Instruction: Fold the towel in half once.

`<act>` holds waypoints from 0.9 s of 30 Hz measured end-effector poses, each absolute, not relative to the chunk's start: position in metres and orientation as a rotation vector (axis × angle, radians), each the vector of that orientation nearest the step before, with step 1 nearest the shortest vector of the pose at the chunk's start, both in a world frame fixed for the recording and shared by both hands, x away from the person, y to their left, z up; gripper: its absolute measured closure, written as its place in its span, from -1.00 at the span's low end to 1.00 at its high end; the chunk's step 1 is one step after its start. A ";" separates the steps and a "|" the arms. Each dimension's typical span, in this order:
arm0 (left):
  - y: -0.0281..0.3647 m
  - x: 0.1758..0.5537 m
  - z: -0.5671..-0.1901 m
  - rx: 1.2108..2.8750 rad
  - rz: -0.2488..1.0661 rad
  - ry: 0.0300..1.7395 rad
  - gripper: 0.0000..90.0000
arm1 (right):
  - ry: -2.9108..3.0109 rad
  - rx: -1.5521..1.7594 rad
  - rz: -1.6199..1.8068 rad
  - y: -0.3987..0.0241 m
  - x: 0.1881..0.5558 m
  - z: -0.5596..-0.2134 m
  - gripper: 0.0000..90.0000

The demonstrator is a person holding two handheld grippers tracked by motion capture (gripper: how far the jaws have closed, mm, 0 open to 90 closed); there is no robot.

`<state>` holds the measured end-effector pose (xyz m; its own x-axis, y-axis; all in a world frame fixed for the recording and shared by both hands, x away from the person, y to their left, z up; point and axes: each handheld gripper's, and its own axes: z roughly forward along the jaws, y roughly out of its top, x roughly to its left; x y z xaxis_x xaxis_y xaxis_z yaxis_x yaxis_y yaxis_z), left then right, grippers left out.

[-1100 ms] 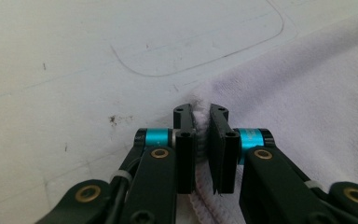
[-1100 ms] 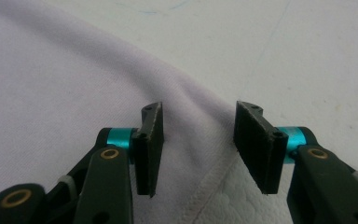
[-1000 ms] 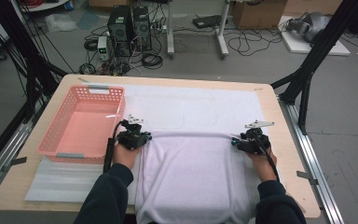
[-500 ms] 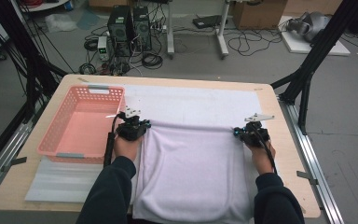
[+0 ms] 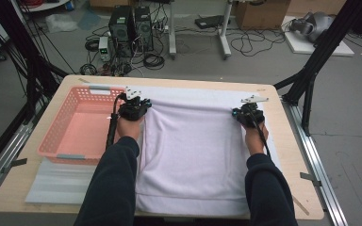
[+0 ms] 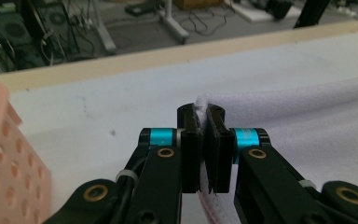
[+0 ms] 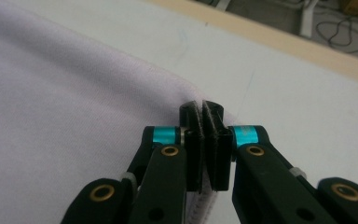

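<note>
Left gripper (image 6: 204, 114) and right gripper (image 7: 204, 112): black jaws, cyan bands, brass-coloured screws, white cable ties. Each has a grey three-cornered top plate and a black trailing cable. Person wears dark navy sleeves (image 5: 118, 179).

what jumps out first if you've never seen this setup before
A big white towel spreads over the middle of the table, with the left hand-held gripper and the right hand-held gripper each pinched shut on one of its far corners. Left of it sits a pink basket with perforated walls. Beyond the table's far edge, computer towers stand among tangled cables on the floor.
</note>
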<state>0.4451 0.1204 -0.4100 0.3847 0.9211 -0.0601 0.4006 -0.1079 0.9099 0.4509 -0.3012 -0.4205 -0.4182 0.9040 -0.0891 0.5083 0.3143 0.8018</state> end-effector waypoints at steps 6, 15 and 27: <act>0.117 0.443 -0.411 1.645 0.569 1.198 0.18 | 1.970 1.292 1.003 -0.290 0.455 -0.412 0.28; 0.100 0.421 -0.392 1.699 0.476 1.070 -0.12 | 2.034 1.303 1.039 -0.293 0.435 -0.406 -0.07; 0.099 0.366 -0.399 1.737 0.407 0.951 -0.15 | 2.133 1.239 1.037 -0.314 0.374 -0.408 -0.34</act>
